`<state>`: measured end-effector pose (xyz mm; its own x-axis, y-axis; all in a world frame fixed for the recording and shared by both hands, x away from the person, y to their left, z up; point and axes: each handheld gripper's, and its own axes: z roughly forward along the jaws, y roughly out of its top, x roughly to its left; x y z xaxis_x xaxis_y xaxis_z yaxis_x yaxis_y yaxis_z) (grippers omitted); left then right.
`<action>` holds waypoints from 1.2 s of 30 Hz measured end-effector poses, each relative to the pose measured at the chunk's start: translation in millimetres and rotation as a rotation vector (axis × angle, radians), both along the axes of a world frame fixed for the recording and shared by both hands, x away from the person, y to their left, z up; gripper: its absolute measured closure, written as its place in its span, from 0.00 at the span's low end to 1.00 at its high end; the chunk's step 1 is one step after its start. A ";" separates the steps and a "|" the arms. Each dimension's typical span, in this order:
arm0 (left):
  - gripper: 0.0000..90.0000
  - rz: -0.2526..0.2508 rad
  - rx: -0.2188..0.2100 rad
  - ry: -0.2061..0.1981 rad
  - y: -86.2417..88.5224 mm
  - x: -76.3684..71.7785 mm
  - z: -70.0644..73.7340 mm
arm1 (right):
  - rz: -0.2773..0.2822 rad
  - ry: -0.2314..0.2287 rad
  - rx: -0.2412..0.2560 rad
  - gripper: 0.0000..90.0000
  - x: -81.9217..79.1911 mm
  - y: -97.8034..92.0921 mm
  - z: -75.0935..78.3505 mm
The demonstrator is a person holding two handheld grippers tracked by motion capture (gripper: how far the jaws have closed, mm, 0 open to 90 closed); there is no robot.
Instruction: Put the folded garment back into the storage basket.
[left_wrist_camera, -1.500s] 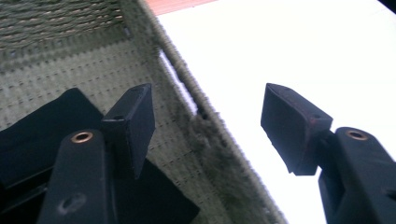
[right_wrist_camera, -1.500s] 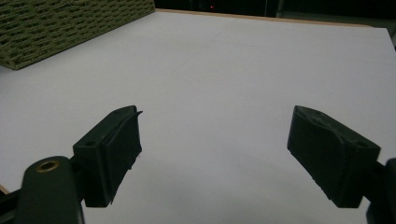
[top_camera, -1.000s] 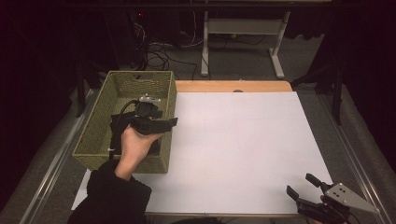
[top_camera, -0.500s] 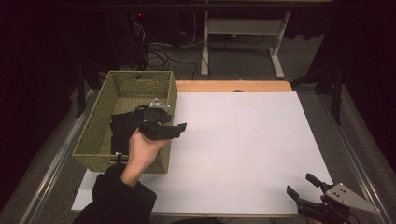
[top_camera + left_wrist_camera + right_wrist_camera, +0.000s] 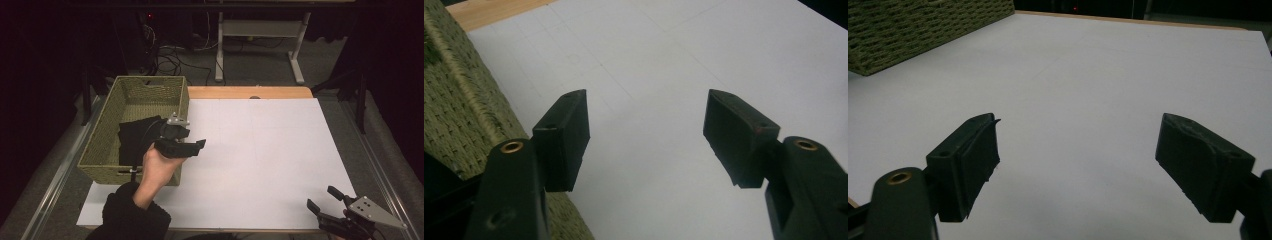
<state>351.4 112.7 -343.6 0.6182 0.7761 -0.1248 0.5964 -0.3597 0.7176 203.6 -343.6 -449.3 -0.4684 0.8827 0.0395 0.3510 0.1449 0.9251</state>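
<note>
A dim room with cables and a desk frame on the floor lies beyond a table covered by a white sheet (image 5: 260, 150), which leaves a strip of bare wood showing at its far edge. Nearest the person, well to the right of the basket (image 5: 107, 145) and at the sheet's near corner, the right gripper (image 5: 325, 199) sits low with its jaws spread and nothing between them; its own view looks across bare sheet toward the basket's woven wall (image 5: 923, 25), so it seems parked out of the way, ready to help once something reaches the sheet. Farther in, the left gripper (image 5: 200, 144) is held in a hand (image 5: 159, 167) just over the basket's right wall, pointing out toward the sheet. Its jaws are released and wide apart, empty, with white sheet showing between them and the basket's weave (image 5: 469, 115) at the edge of its view. Inside the basket, against its floor and toward the near half, lies a dark cloth (image 5: 135, 137), crumpled and apart from both grippers. The basket stands at the sheet's left edge, probably to keep the middle free as a working area for the cloth. My guess is that the cloth remains to be lifted out.
</note>
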 end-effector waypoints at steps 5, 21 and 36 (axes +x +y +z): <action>0.36 -0.015 0.002 -0.006 -4.8 -7.8 -2.1 | 0.001 0.001 0.000 0.20 -0.1 0.1 0.1; 0.36 -0.068 -0.020 0.013 -14.1 -30.2 -16.4 | 0.001 0.001 0.000 0.20 -0.2 -0.1 0.0; 0.36 -0.097 -0.017 0.020 -13.7 -47.1 -29.5 | 0.003 0.001 0.003 0.20 -0.3 -0.1 0.1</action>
<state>304.3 99.0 -373.1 0.6879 0.7099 -0.1508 0.5734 -0.4042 0.7126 203.4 -343.6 -449.2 -0.4713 0.8809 0.0427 0.3515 0.1432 0.9252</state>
